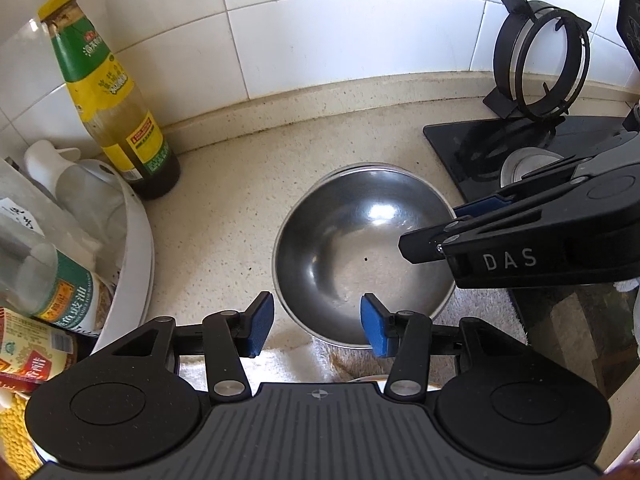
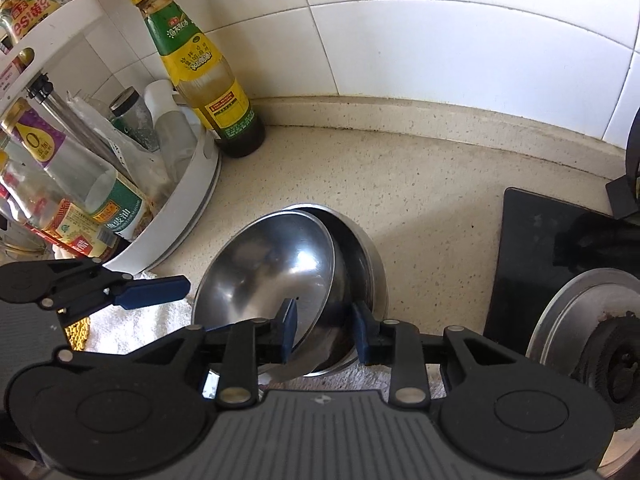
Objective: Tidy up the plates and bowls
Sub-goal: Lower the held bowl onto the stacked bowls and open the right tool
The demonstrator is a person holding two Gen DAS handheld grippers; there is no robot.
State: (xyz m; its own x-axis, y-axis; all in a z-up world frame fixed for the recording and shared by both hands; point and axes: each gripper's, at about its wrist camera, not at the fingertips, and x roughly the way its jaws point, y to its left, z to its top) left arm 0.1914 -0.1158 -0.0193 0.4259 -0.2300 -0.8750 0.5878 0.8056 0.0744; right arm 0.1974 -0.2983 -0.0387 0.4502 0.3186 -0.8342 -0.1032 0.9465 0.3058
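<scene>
Straddling bowl rim [image 2: 316, 280] — right gripper [image 2: 324, 332], level.

**Tiled kitchen corner in bright daylight**

Glossy white wall tiles [image 2: 440, 48] with grey grout rise behind a speckled beige stone countertop [image 2: 420, 200] and its low matching upstand [image 1: 320, 96]. A black glass hob [image 2: 524, 248] is set into the counter. Bright light glares off the tiles.

Counter [image 1: 224, 208]: bowls [image 1: 360, 248], bottle [image 1: 116, 92], towel [image 2: 132, 328]
</scene>
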